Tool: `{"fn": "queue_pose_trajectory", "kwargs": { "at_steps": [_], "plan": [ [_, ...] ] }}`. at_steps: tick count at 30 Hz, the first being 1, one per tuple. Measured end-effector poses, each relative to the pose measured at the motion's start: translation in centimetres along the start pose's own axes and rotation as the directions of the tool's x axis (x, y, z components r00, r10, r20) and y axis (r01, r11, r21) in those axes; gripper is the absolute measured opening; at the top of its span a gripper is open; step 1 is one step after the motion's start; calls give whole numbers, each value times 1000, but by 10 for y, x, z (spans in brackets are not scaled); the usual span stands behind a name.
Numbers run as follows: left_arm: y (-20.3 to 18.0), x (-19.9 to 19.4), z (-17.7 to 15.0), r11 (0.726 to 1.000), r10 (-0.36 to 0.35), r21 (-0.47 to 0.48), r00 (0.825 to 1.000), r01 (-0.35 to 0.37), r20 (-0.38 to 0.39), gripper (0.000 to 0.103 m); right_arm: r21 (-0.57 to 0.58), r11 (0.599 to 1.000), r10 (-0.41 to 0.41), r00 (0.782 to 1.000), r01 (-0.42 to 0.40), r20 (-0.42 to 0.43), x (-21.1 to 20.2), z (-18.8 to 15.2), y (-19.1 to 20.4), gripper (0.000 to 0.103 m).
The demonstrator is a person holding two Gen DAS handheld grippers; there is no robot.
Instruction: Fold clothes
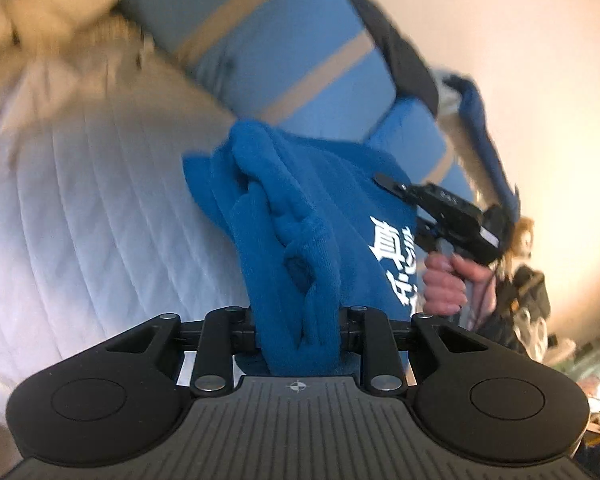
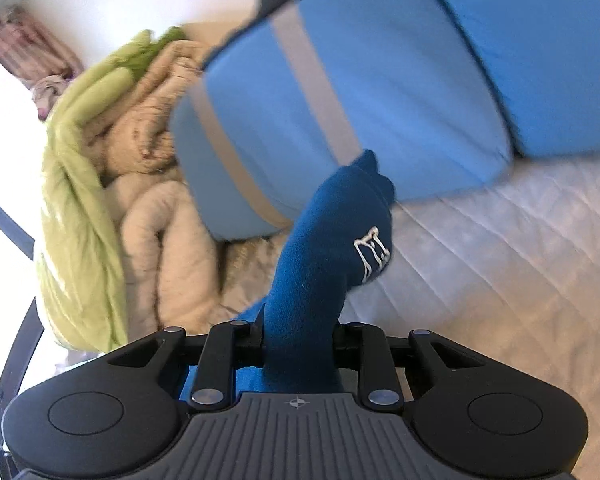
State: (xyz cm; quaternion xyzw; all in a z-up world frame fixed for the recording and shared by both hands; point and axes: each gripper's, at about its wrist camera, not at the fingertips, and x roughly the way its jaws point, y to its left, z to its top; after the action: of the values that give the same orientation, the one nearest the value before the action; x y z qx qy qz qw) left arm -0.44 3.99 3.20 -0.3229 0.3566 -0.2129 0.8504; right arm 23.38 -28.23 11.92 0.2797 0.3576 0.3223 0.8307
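I see a bed with a white quilted mattress cover (image 2: 500, 248) and 2 blue pillows (image 2: 340, 92) with grey stripes against a plain pale wall (image 1: 520, 60). A green and beige blanket heap (image 2: 112, 184) lies beside them, lit by bright daylight from the left.

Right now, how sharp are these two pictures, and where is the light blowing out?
Left wrist view: the striped pillow and top-left bedding smear with motion blur; the blue garment stays fairly sharp. Right wrist view: the window side at left is blown out white; the pillow edges are soft. Both bend at the rim.
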Motion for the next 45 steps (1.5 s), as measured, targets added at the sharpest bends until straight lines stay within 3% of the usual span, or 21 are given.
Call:
{"fn": "queue_pose_trajectory", "kwargs": {
  "at_steps": [3, 4, 5, 6, 7, 8, 9, 16, 23, 27, 33, 38, 45],
  "plan": [
    [-5, -14, 37, 998, 34, 48, 989, -41, 145, 31, -78, 996, 38, 998, -34, 53, 11, 30, 32, 28],
    [-7, -16, 48, 992, 72, 90, 976, -92, 208, 41, -134, 991, 33, 995, -21, 89, 20, 43, 45, 30],
    [-6, -14, 61, 976, 146, 115, 951, -183, 273, 57, -190, 982, 30, 992, -6, 125, 28, 56, 57, 43],
    [-3, -10, 70, 959, 217, 114, 932, -258, 289, 65, -256, 964, -30, 987, 71, 160, 42, 66, 68, 83],
    [-1, -6, 77, 944, 276, 100, 917, -315, 287, 70, -276, 954, -77, 984, 120, 163, 56, 74, 71, 102],
    [2, -2, 83, 926, 332, 86, 900, -369, 283, 70, -272, 952, -100, 983, 140, 155, 61, 75, 70, 103],
    [4, -1, 83, 918, 354, 79, 893, -389, 279, 70, -267, 950, -122, 982, 158, 146, 66, 76, 69, 103],
    [-12, -5, 38, 890, 352, 196, 893, -412, 281, 72, -306, 916, -236, 965, 259, 110, 39, 53, 55, 103],
    [-26, -5, 6, 876, 345, 264, 908, -403, 240, 72, -385, 847, -343, 930, 367, 133, -46, 25, 32, 103],
    [-29, 0, -8, 874, 350, 271, 909, -403, 225, 73, -432, 787, -406, 897, 441, 176, -97, 8, 13, 103],
    [-30, 13, -25, 858, 390, 278, 900, -433, 196, 73, -385, 772, -482, 860, 507, 165, -158, -31, -29, 103],
    [-22, 26, -36, 847, 425, 282, 893, -450, 148, 73, -332, 742, -565, 810, 583, 158, -198, -66, -78, 103],
    [-1, 47, -44, 830, 476, 283, 875, -482, 94, 73, -123, 703, -688, 713, 701, 133, -259, -116, -163, 103]
  ]
}}
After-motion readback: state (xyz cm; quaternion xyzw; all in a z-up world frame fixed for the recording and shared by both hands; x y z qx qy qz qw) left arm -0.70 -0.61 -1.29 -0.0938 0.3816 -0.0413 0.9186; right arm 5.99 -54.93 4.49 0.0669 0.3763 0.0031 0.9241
